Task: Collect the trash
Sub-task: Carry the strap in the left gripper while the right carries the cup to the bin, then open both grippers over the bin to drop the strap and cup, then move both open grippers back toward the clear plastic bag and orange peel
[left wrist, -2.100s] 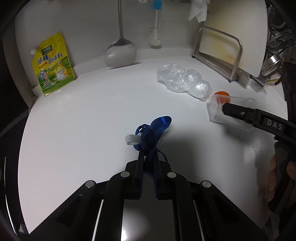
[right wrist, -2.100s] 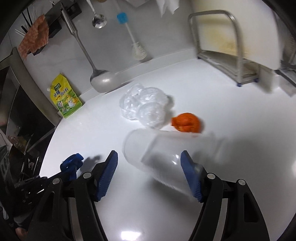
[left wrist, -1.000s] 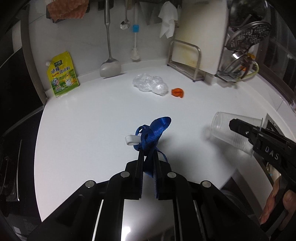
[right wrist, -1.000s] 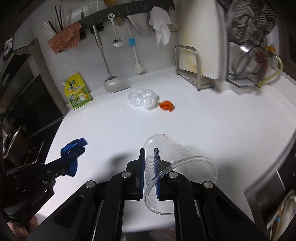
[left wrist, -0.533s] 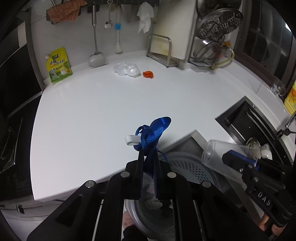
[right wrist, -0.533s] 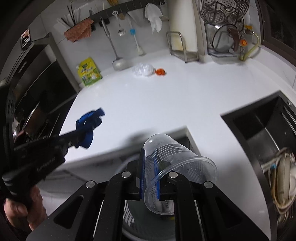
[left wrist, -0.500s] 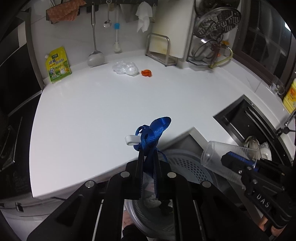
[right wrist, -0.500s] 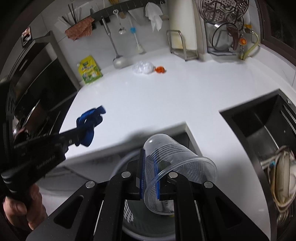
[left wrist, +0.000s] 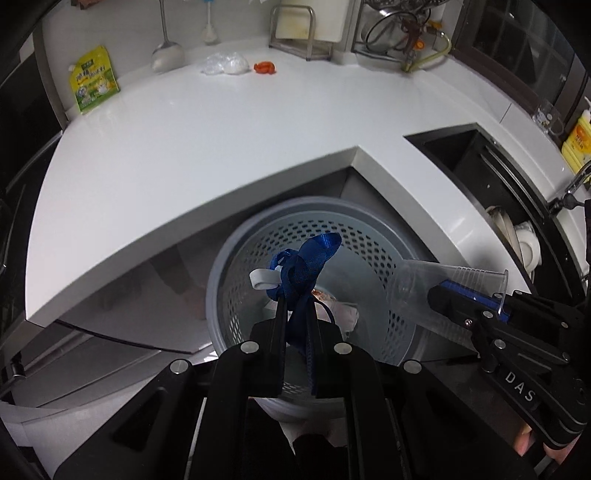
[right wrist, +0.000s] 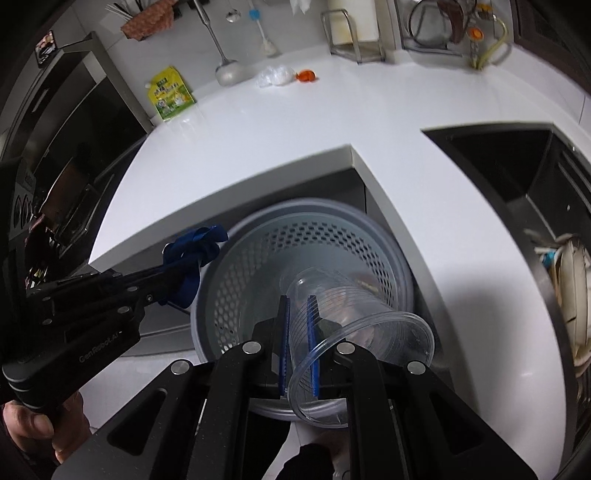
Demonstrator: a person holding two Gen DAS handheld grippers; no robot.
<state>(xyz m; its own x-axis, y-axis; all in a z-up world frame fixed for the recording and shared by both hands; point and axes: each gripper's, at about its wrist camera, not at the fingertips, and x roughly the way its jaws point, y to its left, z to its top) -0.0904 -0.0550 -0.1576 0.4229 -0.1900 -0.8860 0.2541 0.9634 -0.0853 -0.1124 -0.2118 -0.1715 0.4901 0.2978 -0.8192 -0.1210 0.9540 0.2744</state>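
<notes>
Bench: white, L-shaped; inner corner overhangs the bin on its far side.
Sink: dark, sunk in the bench, right of the bin; dishes inside.
Bin: grey, round, perforated wall, on the floor under the bench corner; crumpled pale trash at the bottom.
Rack: metal, on the bench at the wall, far beyond the bin, holding a white board.
Left hand-held gripper: black, above the bin's mouth, pointing steeply down; jaws closed tight, pinching the ribbon.
Right hand-held gripper: black with blue pads, above the bin's right half; jaws closed on the cup wall, one pad inside, one outside.
Hand: bare, lower left of the bin in the right wrist view, gripping the left tool's handle.
Cup: clear plastic, ribbed, tilted, base toward the bin's inside, rim toward the camera.
Pouch: yellow-green, leaning on the wall at the bench's far left, well apart from the bin.
Ladle: hanging at the wall, far beyond the bin.
Ribbon: blue, bunched, with a white clip, hanging over the bin's centre.
Bag: clear, crumpled, on the bench far beyond the bin, near the ladle.
Scrap: orange, just right of the bag.
</notes>
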